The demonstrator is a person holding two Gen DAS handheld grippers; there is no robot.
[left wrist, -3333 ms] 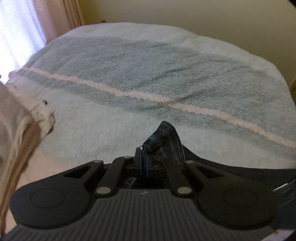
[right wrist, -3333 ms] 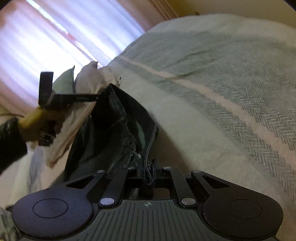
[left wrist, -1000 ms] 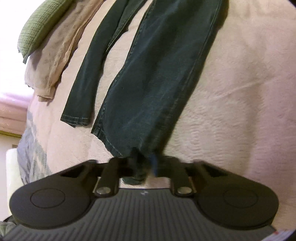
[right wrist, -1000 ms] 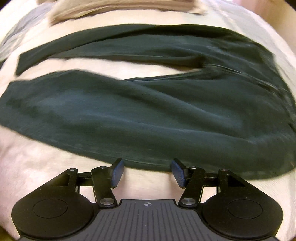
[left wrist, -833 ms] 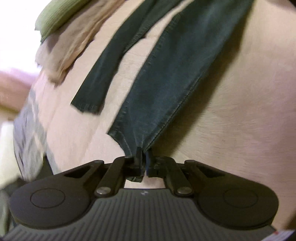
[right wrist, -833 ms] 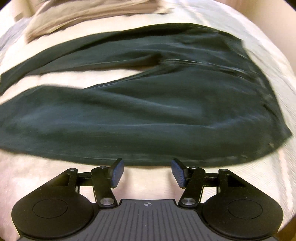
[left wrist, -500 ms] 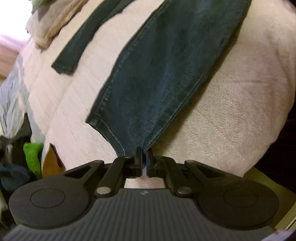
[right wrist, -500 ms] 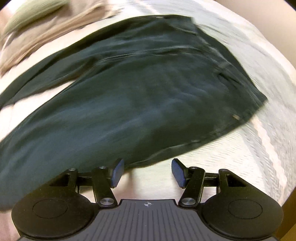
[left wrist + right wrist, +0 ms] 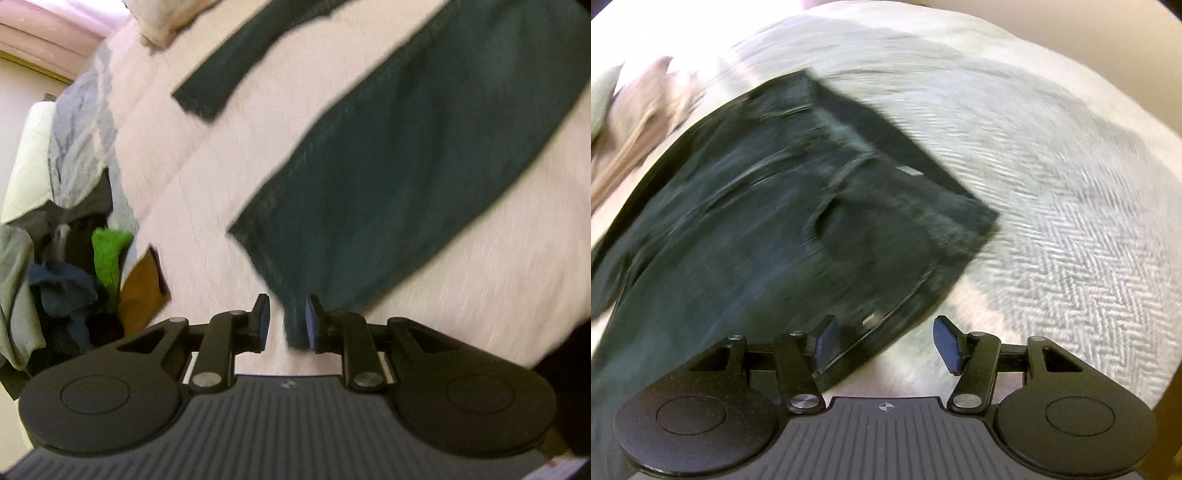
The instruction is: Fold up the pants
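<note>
Dark blue jeans (image 9: 406, 147) lie spread flat on the pale pink bedcover (image 9: 498, 266). In the left wrist view one leg runs diagonally to its hem, whose corner sits between my left gripper's (image 9: 286, 321) parted fingers; the other leg's hem (image 9: 207, 92) lies further up left. The left gripper is open, the fabric loose against the right pad. In the right wrist view the waist and pocket end of the jeans (image 9: 812, 206) lies on the grey herringbone blanket. My right gripper (image 9: 886, 341) is open just over the side seam near the waist, holding nothing.
A pile of clothes with a bright green item (image 9: 107, 254) and an orange-brown piece (image 9: 142, 288) sits beside the bed at left. Beige garments (image 9: 639, 122) lie at the far left of the bed. The bed's edge drops off at the lower right (image 9: 569, 354).
My left gripper opened and let the hem corner go. My right gripper, open throughout, swept along the jeans from the leg to the waist end. Both views are blurred by motion.
</note>
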